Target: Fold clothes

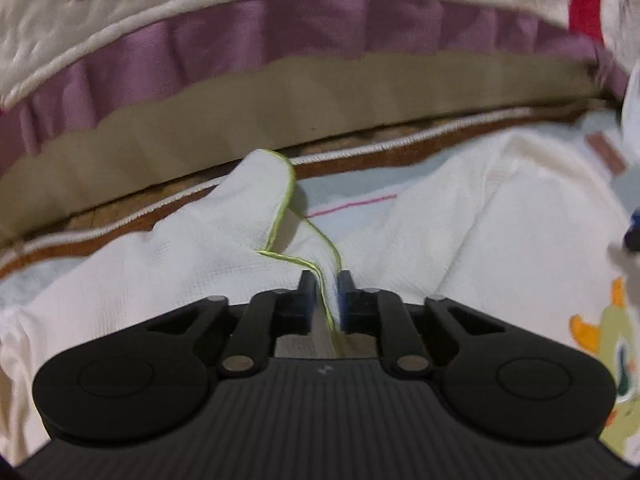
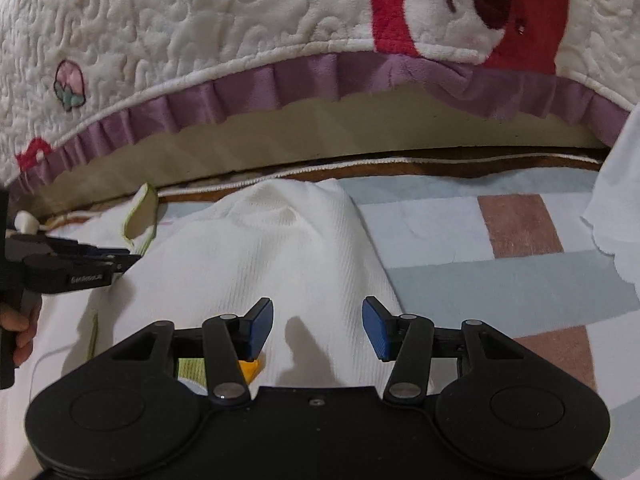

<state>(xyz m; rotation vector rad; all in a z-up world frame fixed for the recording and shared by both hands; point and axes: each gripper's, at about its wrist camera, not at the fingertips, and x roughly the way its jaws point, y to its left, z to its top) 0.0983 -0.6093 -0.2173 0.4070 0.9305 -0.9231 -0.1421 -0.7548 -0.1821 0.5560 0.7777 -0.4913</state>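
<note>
Between the pinching left tongs (image 1: 324,284), the white garment's (image 1: 224,248) green-trimmed edge; right tongs (image 2: 318,326) spread, print half-hidden.

Warm, fairly dim indoor light is falling from above. Fisheye distortion is curving the edges, and the left view's upper and right margins are smearing with blur.

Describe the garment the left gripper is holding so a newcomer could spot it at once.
Below the quilt with its purple ruffle lies a blue-and-brown checked mat. On it is the white garment, its edge pinched in the left gripper. Its lime-green trim sets it apart from the other pale cloth.
</note>
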